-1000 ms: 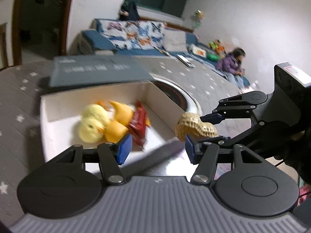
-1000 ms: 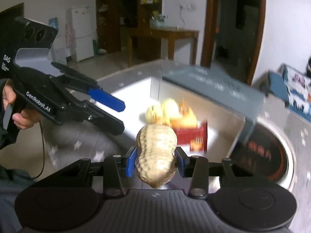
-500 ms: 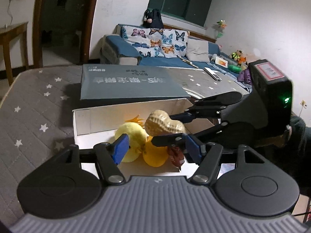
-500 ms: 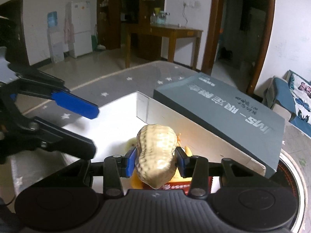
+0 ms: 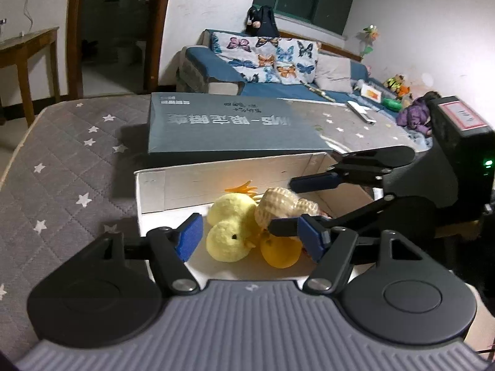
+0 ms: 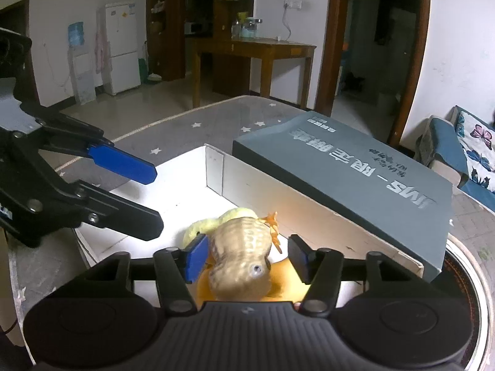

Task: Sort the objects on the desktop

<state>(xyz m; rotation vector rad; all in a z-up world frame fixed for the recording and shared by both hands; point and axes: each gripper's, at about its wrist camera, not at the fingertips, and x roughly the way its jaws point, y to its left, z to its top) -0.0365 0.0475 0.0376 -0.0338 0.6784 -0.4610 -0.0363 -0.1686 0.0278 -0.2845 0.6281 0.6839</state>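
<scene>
Right wrist: peanut (image 6: 239, 255) hides toys below.

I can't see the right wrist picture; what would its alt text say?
The right gripper, open, hovers over a white box with a peanut-shaped toy between its spread fingers, above yellow plush toys. The left gripper, open and empty, reaches in from the left; a grey lid sits behind the box.

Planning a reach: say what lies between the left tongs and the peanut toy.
The left wrist view shows a yellow plush chick, in the white box, between left tongs and peanut toy.
</scene>
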